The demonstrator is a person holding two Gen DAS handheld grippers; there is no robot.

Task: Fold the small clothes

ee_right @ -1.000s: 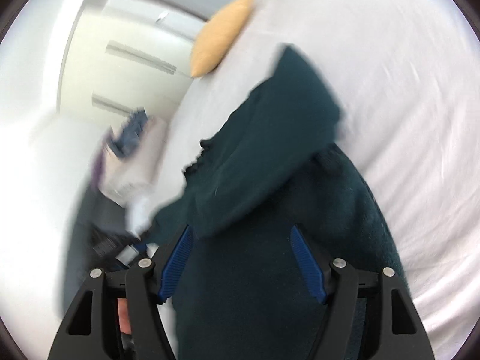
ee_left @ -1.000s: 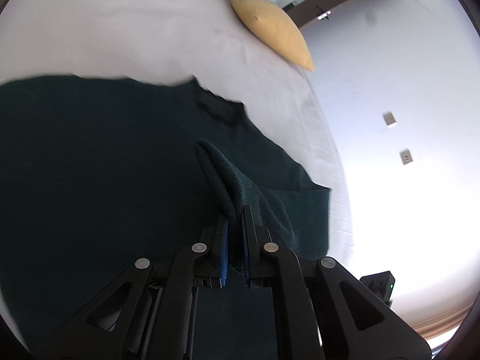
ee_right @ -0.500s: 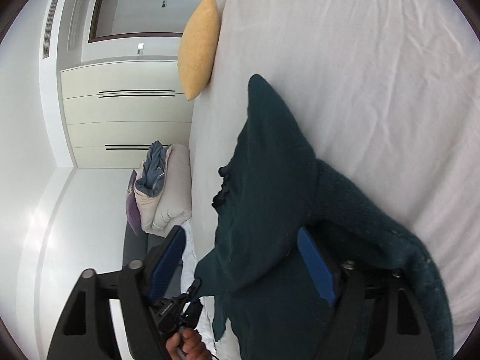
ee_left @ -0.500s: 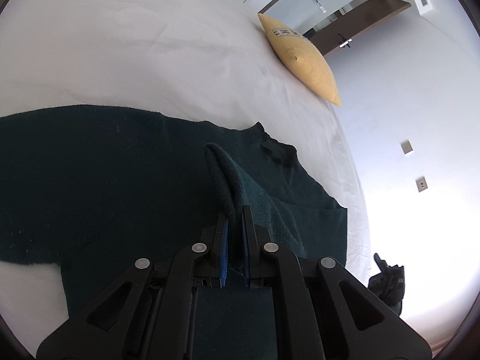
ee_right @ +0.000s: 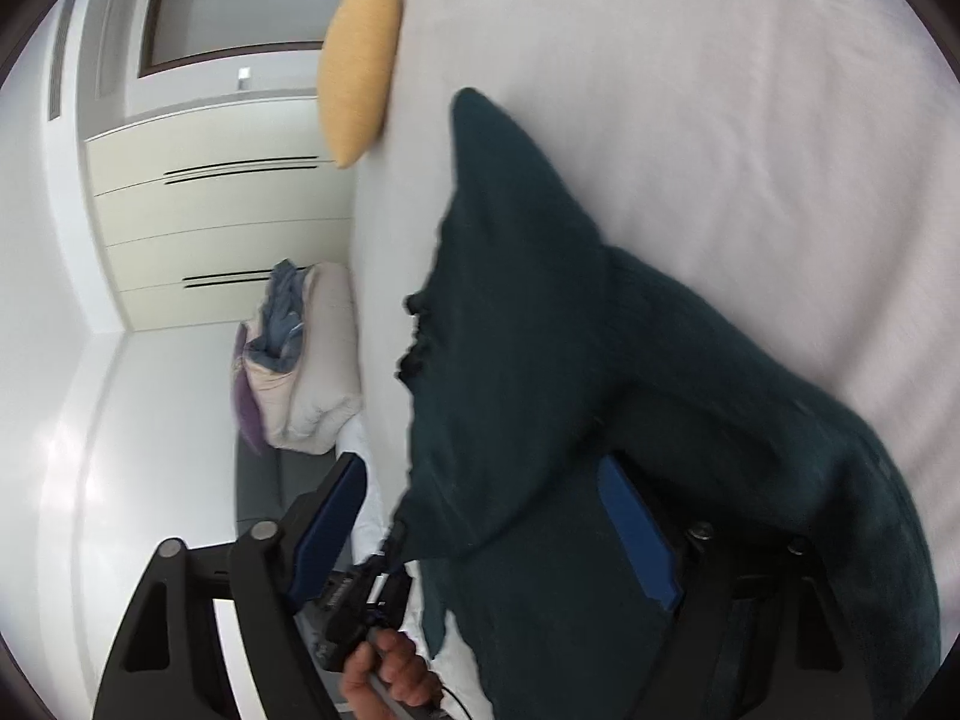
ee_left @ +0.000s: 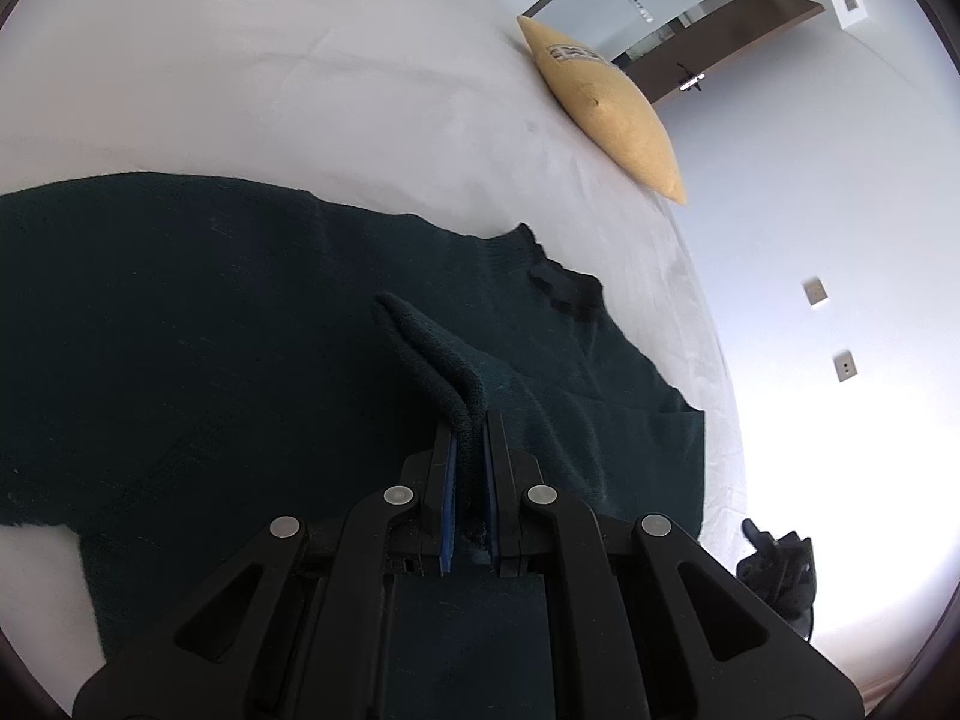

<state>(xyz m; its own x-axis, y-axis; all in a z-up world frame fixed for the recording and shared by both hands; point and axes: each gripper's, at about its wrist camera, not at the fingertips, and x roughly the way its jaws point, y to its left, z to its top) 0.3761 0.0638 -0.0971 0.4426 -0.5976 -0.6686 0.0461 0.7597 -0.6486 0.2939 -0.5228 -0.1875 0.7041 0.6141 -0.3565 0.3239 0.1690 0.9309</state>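
A dark green knitted sweater lies spread across the white bed. My left gripper is shut on a raised fold of it, and the pinched cloth stands up between the blue pads. In the right wrist view the sweater drapes from the bed's edge down toward the camera. My right gripper has its jaws wide apart and closing. A flap of the sweater hangs between them, and the pads do not press on it.
A yellow pillow rests at the far end of the bed, also in the right wrist view. A pile of bedding and clothes sits beside the bed near white wardrobes. A hand grips a black handle below.
My left gripper has carried its fold across the sweater, and more of the garment now lies flat. My right gripper has rolled, and its jaws stand wider than a second ago.
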